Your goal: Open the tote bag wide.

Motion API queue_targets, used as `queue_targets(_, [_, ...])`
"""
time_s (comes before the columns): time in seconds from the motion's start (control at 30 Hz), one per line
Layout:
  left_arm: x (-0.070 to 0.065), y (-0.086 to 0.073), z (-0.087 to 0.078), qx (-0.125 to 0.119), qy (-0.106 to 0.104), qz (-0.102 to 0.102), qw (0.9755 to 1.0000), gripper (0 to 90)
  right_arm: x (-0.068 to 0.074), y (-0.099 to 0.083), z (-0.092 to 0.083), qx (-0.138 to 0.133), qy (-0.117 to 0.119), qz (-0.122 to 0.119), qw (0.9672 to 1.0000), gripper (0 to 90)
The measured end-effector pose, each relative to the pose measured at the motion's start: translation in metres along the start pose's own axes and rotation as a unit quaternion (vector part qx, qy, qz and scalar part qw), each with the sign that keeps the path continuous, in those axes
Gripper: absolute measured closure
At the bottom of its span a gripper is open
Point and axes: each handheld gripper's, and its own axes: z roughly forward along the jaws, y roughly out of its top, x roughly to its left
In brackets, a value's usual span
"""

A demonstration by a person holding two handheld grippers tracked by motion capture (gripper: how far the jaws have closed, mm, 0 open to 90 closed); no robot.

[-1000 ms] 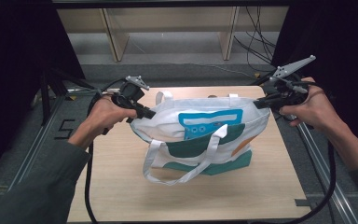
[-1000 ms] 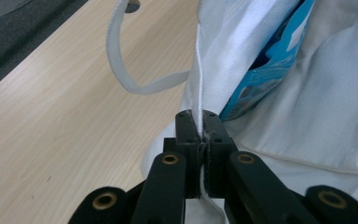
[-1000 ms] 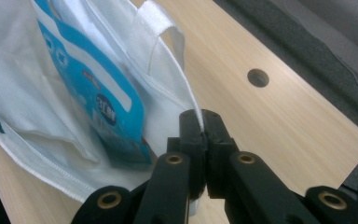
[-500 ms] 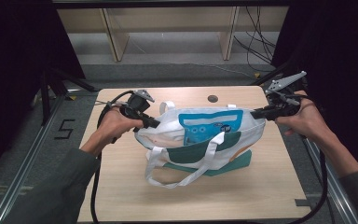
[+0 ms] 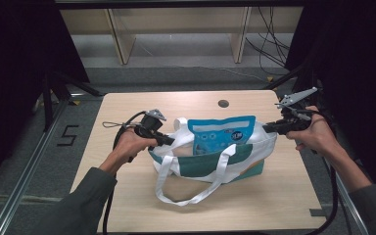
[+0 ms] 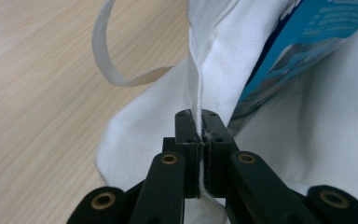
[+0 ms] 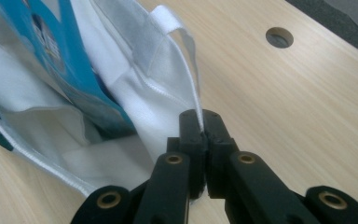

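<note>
A white and teal tote bag (image 5: 210, 161) rests on the wooden table (image 5: 127, 205), held by its two upper ends. A blue pouch (image 5: 220, 136) stands out of its mouth. My left gripper (image 5: 169, 141) is shut on the bag's left side seam (image 6: 196, 93). At the opposite end my right gripper (image 5: 269, 128) is shut on the bag's right edge (image 7: 193, 100). The blue pouch (image 6: 303, 42) shows inside the bag in the left gripper view, and the pouch (image 7: 51, 51) also appears in the right gripper view. One long white strap (image 5: 191, 188) hangs toward the front of the table.
A round hole (image 5: 223, 103) lies in the tabletop behind the bag, also seen as the hole (image 7: 279, 36) in the right gripper view. Wooden shelving legs (image 5: 120, 41) stand beyond the table. Metal rails run along both sides of the table.
Both hands have come down with the bag; it now sits lower on the table and more upright, with the pouch standing out of its mouth.
</note>
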Motion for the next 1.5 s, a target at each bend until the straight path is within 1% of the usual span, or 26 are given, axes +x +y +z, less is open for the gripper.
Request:
queue_targets(0.07, [0.002,-0.002,0.003,-0.007,-0.004,-0.007,0.9999,86.3,-0.003,-0.005,0.005,-0.004,-0.004,0.001,1.0000,88.8])
queue_targets(0.1, [0.002,-0.003,0.004,-0.010,-0.004,-0.013,0.9999,86.3,-0.004,-0.006,0.005,0.006,-0.004,-0.004,1.0000,88.8])
queue_targets(0.23, [0.001,-0.008,0.008,-0.017,-0.004,-0.013,0.9998,86.4,-0.005,-0.015,0.012,0.002,-0.001,-0.001,1.0000,88.8])
queue_targets(0.27, [0.001,-0.008,0.008,-0.017,-0.004,-0.013,0.9998,86.4,-0.004,-0.017,0.014,-0.010,0.001,0.000,0.9999,88.8])
queue_targets(0.33, [0.001,-0.011,0.010,-0.018,-0.004,-0.017,0.9997,86.4,-0.003,-0.018,0.013,0.000,0.004,0.005,1.0000,88.8])
queue_targets(0.37, [0.003,-0.012,0.009,-0.005,-0.006,-0.001,1.0000,86.4,0.000,-0.020,0.015,-0.010,0.019,0.019,0.9996,88.8])
queue_targets(0.43, [0.003,-0.012,0.010,-0.008,-0.006,-0.004,0.9999,86.4,0.002,-0.022,0.018,-0.019,0.018,0.028,0.9993,88.8])
queue_targets(0.53, [0.003,-0.014,0.013,-0.009,-0.003,-0.006,0.9999,86.4,0.001,-0.025,0.020,-0.017,0.021,0.027,0.9993,88.8])
queue_targets(0.57, [0.003,-0.016,0.016,-0.012,-0.004,-0.009,0.9999,86.4,-0.004,-0.028,0.022,-0.005,0.009,0.008,0.9999,88.8])
queue_targets(0.63, [0.005,-0.017,0.016,-0.009,-0.004,-0.006,0.9999,86.4,-0.004,-0.030,0.025,-0.014,0.007,0.007,0.9998,88.7])
queue_targets(0.67, [0.005,-0.018,0.018,-0.012,-0.003,-0.009,0.9999,86.4,-0.003,-0.030,0.025,-0.002,0.017,0.011,0.9998,88.7])
queue_targets(0.7, [0.005,-0.020,0.020,-0.019,-0.004,-0.018,0.9997,86.4,0.000,-0.032,0.028,-0.013,0.023,0.025,0.9993,88.7])
queue_targets(0.73, [0.005,-0.021,0.020,-0.020,-0.004,-0.019,0.9996,86.4,0.000,-0.032,0.028,-0.007,0.028,0.034,0.9990,88.7])
queue_targets(0.77, [0.006,-0.024,0.023,-0.022,-0.006,-0.023,0.9995,86.4,0.001,-0.033,0.032,-0.017,0.026,0.031,0.9990,88.7])
queue_targets(0.83, [0.007,-0.027,0.025,-0.024,-0.009,-0.021,0.9994,86.3,0.000,-0.034,0.031,-0.005,0.028,0.030,0.9992,88.7])
queue_targets(0.93, [0.007,-0.029,0.027,-0.025,-0.009,-0.025,0.9994,86.3,-0.001,-0.035,0.035,-0.010,0.025,0.027,0.9993,88.7])
queue_targets(0.97, [0.007,-0.032,0.030,-0.026,-0.013,-0.025,0.9993,86.3,-0.001,-0.038,0.036,0.010,0.008,0.026,0.9996,88.6])
queue_targets(1.03, [0.008,-0.034,0.031,-0.024,-0.014,-0.024,0.9993,86.2,-0.003,-0.039,0.037,0.009,0.011,0.023,0.9996,88.6])
queue_targets(1.07, [0.007,-0.035,0.034,-0.031,-0.014,-0.031,0.9989,86.2,-0.003,-0.040,0.040,-0.003,0.013,0.012,0.9998,88.6])
queue_targets(1.13, [0.007,-0.038,0.036,-0.025,-0.012,-0.025,0.9993,86.2,-0.004,-0.044,0.044,-0.007,0.014,0.010,0.9998,88.6])
queue_targets(1.17, [0.007,-0.040,0.041,-0.024,-0.014,-0.024,0.9993,86.2,-0.001,-0.047,0.047,-0.004,0.032,0.034,0.9989,88.6])
queue_targets(1.23, [0.008,-0.041,0.043,-0.020,-0.014,-0.025,0.9994,86.2,-0.001,-0.051,0.049,-0.004,0.036,0.045,0.9983,88.6])
queue_targets(1.27, [0.008,-0.041,0.043,-0.020,-0.014,-0.025,0.9994,86.2,-0.001,-0.051,0.049,-0.004,0.036,0.045,0.9983,88.6])
queue_targets(1.3, [0.007,-0.042,0.045,-0.019,-0.011,-0.025,0.9994,86.2,-0.002,-0.054,0.053,-0.020,0.032,0.040,0.9985,88.6])
queue_targets(1.37, [0.007,-0.042,0.046,-0.018,-0.011,-0.023,0.9995,86.2,-0.001,-0.054,0.053,-0.020,0.033,0.050,0.9980,88.6])
queue_targets(1.5, [0.007,-0.045,0.051,-0.018,-0.007,-0.028,0.9994,86.3,-0.001,-0.059,0.059,-0.015,0.030,0.045,0.9984,88.5])
